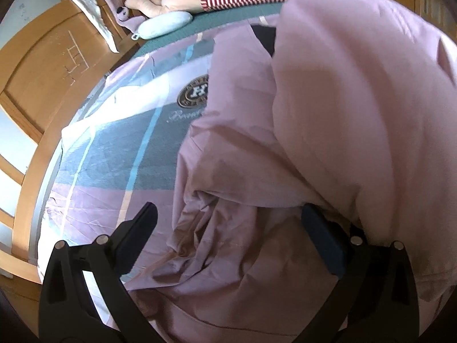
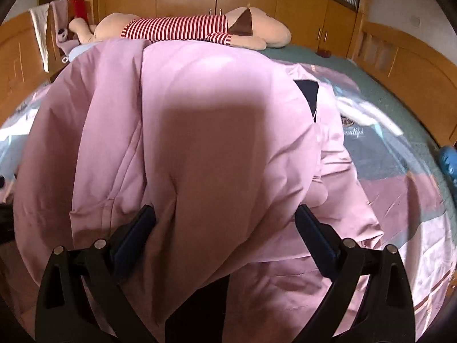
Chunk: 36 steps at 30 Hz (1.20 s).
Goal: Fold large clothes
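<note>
My left claw (image 1: 228, 234) fills the bottom of its frame, fingers spread wide, nothing pinched. Crumpled pink garment (image 1: 328, 114) lies between and under the fingers; the right finger's pad (image 1: 322, 243) sits against a fold, the left finger is over bare bedspread (image 1: 114, 148).

My right claw (image 2: 225, 228) is also wide open, bottom of frame, with a puffed ridge of the same pink garment (image 2: 200, 114) bulging up between the fingers. Both pads look to be touching cloth, but nothing is clamped.

The garment is heaped on the bed, covering the centre and right of the left view and the centre and left of the right view. A dark lining patch (image 2: 308, 91) shows near its upper right edge.

Edges: in the left view the garment's left edge runs diagonally from top centre to bottom centre; flat bedspread with a round crest (image 1: 195, 91) lies open to the left of it. In the right view, open bedspread fills the right side.

Limits: wooden bed frame (image 1: 42, 65) curves along the left, a striped plush toy (image 2: 182, 28) lies across the top, a pale blue cushion (image 1: 162, 24) at upper left.
</note>
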### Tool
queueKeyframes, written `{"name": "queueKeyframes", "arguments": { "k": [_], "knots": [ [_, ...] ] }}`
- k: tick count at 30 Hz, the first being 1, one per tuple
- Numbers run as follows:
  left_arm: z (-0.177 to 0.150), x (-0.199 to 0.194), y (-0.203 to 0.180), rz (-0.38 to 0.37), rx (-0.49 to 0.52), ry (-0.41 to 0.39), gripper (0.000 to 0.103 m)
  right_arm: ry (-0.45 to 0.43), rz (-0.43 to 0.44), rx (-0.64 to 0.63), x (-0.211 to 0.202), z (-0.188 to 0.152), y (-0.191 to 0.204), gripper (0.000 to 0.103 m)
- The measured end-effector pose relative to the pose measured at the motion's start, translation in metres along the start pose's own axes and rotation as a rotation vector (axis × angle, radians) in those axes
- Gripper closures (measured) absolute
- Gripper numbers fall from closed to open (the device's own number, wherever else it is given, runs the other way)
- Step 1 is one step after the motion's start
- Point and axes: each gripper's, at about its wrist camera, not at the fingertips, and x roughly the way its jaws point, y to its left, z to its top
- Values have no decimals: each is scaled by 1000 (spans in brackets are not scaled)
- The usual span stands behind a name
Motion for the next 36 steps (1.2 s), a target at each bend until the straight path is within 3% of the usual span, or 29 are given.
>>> {"name": "queueKeyframes", "arguments": {
  "k": [6,9,15,24,32,36],
  "knots": [
    [2,-35,25,-120,-134,-137,2,6,-6,-6,3,-4,7,1],
    [3,-42,25,-169,-138,-164,2,7,-6,-1,5,-4,6,1],
    [-5,-37,-1,-200,-54,-144,2,13,1,5,4,-4,5,1],
    [-7,-27,-17,-214,-33,-124,2,29,78,28,-7,-7,-5,1],
    [-9,-20,-23,-218,-29,-106,2,-142,123,12,-47,-7,-10,1],
    [-9,-15,-26,-211,-17,-94,2,-134,156,-52,-46,-10,4,1]
  ]
}}
